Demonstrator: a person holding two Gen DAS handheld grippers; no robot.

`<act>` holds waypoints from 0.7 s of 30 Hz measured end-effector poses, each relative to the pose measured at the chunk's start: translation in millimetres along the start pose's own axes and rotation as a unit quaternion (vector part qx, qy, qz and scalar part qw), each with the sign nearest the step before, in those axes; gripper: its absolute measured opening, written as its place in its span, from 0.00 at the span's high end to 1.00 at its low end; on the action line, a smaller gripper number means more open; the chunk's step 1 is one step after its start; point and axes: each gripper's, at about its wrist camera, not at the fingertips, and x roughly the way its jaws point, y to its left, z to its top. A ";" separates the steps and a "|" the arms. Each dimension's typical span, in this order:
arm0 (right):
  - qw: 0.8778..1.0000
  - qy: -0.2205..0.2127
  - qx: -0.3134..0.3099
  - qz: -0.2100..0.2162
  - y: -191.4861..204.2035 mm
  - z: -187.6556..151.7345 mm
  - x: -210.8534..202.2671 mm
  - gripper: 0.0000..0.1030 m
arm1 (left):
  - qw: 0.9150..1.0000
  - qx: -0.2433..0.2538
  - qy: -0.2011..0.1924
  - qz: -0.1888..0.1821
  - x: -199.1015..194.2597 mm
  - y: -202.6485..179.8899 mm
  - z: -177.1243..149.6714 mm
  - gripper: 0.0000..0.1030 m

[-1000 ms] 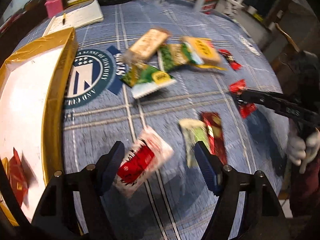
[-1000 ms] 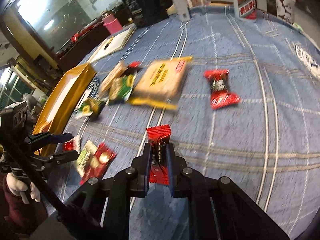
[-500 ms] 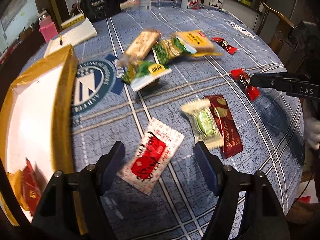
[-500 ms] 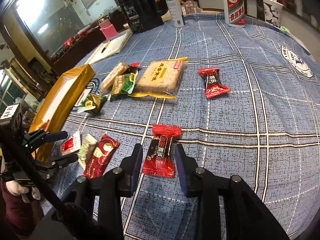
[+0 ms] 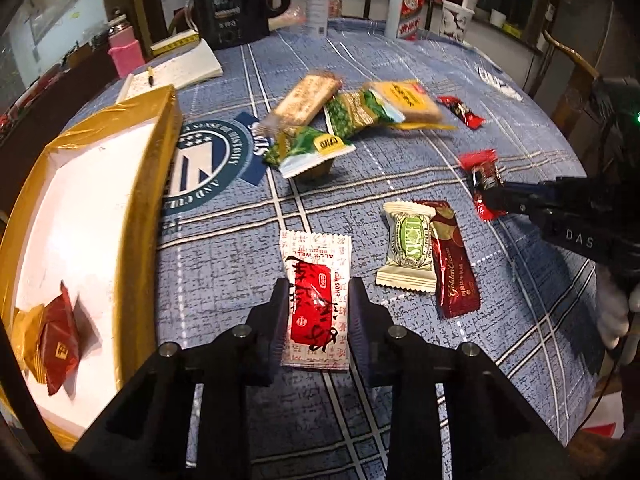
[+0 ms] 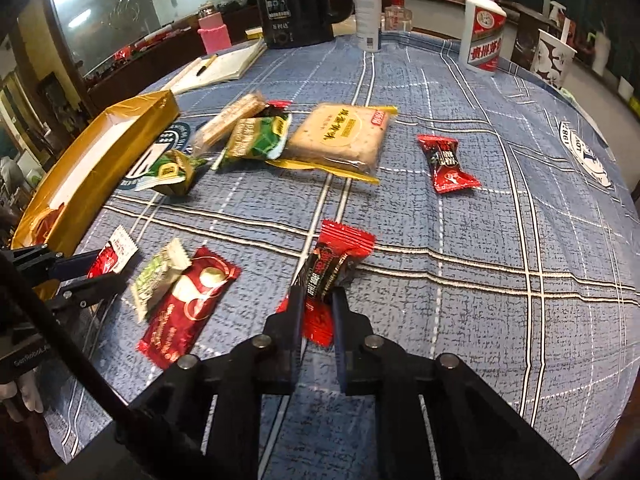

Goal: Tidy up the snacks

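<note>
My left gripper [image 5: 318, 300] is shut on a white-and-red snack packet [image 5: 316, 280] that lies on the blue table. My right gripper [image 6: 316, 300] is shut on a red-and-black candy [image 6: 330, 268] and tilts it up off the cloth; it also shows in the left wrist view [image 5: 482, 184]. The gold tray [image 5: 158, 184] with a white floor is at the left and holds a red packet [image 5: 60, 344]. A green-white sweet [image 5: 410, 248] and a dark red bar [image 5: 454, 260] lie between the grippers. A cracker pack [image 6: 340, 136], green packets [image 6: 256, 138] and another red candy [image 6: 446, 162] lie further back.
At the table's far edge stand a black kettle [image 6: 296, 4], a white spray bottle [image 6: 368, 12], a white liquor bottle [image 6: 482, 32], a paper cup [image 6: 552, 60], a pink container [image 6: 214, 32] and an open notebook [image 6: 224, 66]. A wooden chair [image 5: 572, 76] stands at the right.
Both grippers have closed: the left on the white-and-red packet, the right on the red-and-black candy, which is now tilted up. Both were open around them half a second ago.
</note>
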 end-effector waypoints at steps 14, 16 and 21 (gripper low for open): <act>0.998 -0.052 -0.016 0.025 28.0 -1.9 -49.3 1.00 | 0.991 -0.098 -0.082 -0.041 -62.1 52.3 -17.8 0.70; 0.998 -0.056 -0.014 0.017 29.5 -1.7 -49.4 0.99 | 0.989 -0.107 -0.089 -0.045 -67.9 57.6 -22.0 0.70; 0.998 -0.049 0.025 0.015 9.4 -2.3 -36.4 0.71 | 0.988 -0.111 -0.094 -0.051 -74.7 60.9 -31.9 0.70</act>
